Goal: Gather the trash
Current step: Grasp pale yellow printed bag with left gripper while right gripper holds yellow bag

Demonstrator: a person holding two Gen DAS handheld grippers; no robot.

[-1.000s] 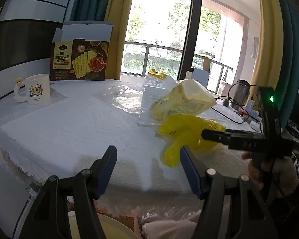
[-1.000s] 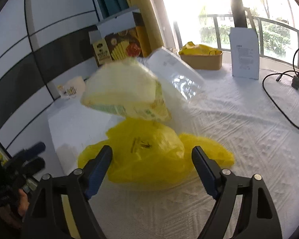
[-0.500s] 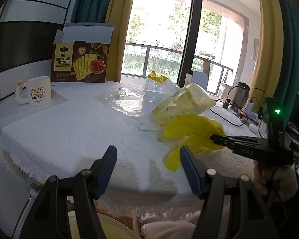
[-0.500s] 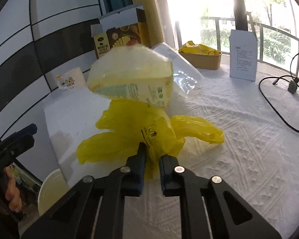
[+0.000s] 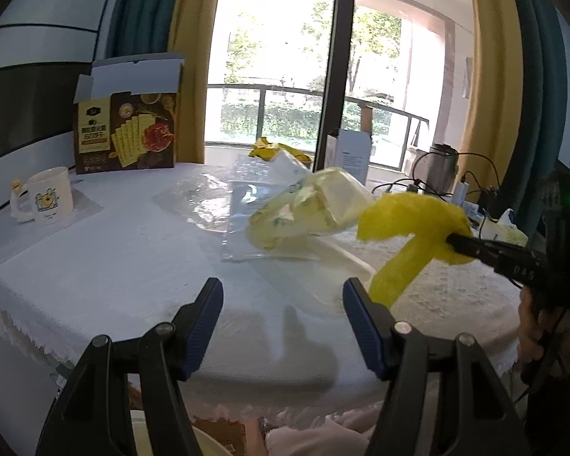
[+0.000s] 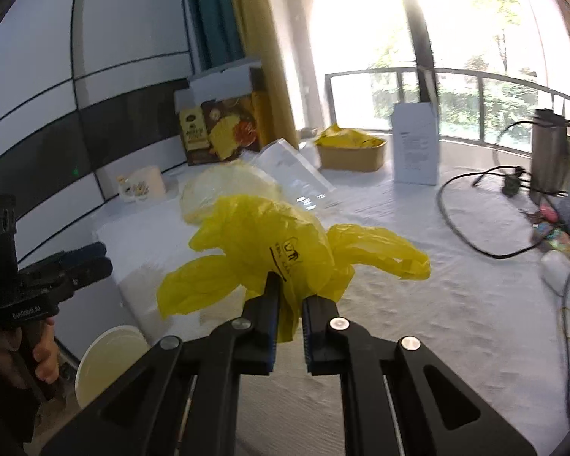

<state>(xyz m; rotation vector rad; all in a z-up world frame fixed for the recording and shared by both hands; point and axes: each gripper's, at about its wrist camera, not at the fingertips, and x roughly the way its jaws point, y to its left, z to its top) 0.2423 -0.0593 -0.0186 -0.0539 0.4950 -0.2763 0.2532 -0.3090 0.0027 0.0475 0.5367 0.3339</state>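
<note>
My right gripper (image 6: pixel 289 296) is shut on a crumpled yellow plastic bag (image 6: pixel 285 250) and holds it above the white tablecloth (image 6: pixel 418 304). The bag also shows in the left wrist view (image 5: pixel 410 228), hanging from the right gripper's tip (image 5: pixel 456 241). A pale yellow translucent wrapper (image 5: pixel 311 205) lies on the table behind it, on clear plastic sheets (image 5: pixel 224 197). My left gripper (image 5: pixel 281 319) is open and empty over the table's near edge, left of the bag. It shows at the left in the right wrist view (image 6: pixel 76 262).
A cracker box (image 5: pixel 129 136) and a white mug (image 5: pixel 51 195) stand at the back left. A cardboard tray with yellow bags (image 6: pixel 351 148), a white carton (image 6: pixel 416 144), a kettle (image 6: pixel 553 148) and cables (image 6: pixel 471 224) are at the back right. A pale round bin (image 6: pixel 110 364) sits below the table edge.
My right gripper closed on the yellow bag and lifted it off the table, away from the pale wrapper. My left gripper stayed open and barely moved.
</note>
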